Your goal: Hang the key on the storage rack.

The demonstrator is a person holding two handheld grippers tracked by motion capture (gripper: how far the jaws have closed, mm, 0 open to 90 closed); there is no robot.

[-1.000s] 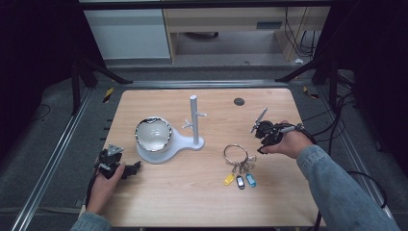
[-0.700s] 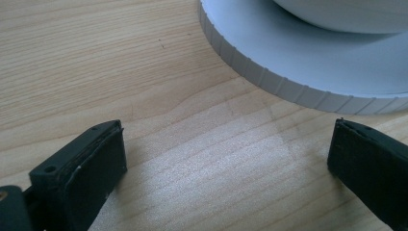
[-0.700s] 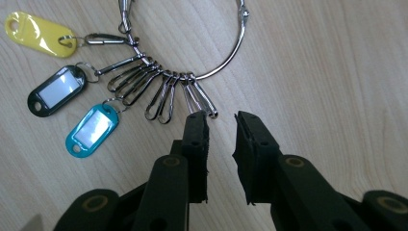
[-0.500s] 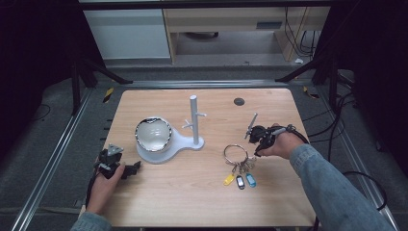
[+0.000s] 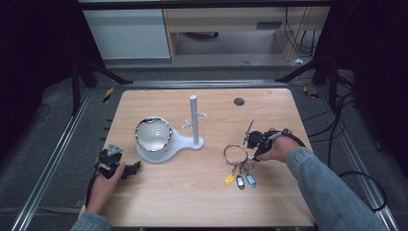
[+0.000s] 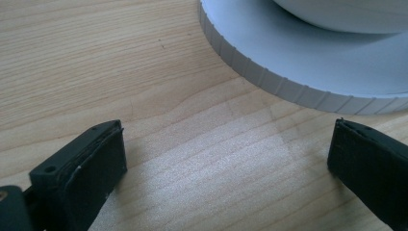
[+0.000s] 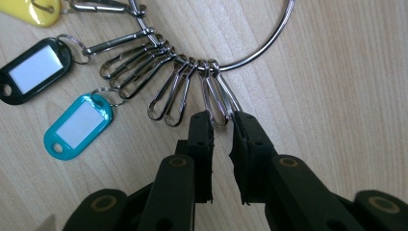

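**Steel key ring with clips and tags, right gripper at one clip**

Steel key ring point(image 5: 235, 154): large wire loop lying flat on the wooden table point(image 5: 202, 202), right of centre, well apart from the white stand point(image 5: 192, 139). A row of snap clips point(image 7: 163, 72) hangs on the loop's near side, fanned out on the wood.

Tags, three, plastic, each on its own small split ring:
- yellow tag point(image 7: 31, 9), cut by the frame edge in the right gripper view;
- black tag point(image 7: 33, 72), white paper insert, blank;
- teal tag point(image 7: 79, 127), white paper insert, blank.
No writing readable on any tag.

Right gripper point(image 7: 222, 120): at the right side of the ring, tips down on the table. Jaws have just been closing, then eased slightly; they stand narrowly apart with the end of one clip between their tips. Whether the pads press on it cannot be told.

Left gripper point(image 6: 226, 159): resting low at the table's left front, jaws released and wide, bare wood between them. Ribbed edge of the stand's base just ahead.

White stand: flat base, upright post with short pegs, and a shiny bowl point(image 5: 153, 134) seated on the base's round end. No brand or label visible.

Small dark disc point(image 5: 239, 101): on the table's far right area, alone.
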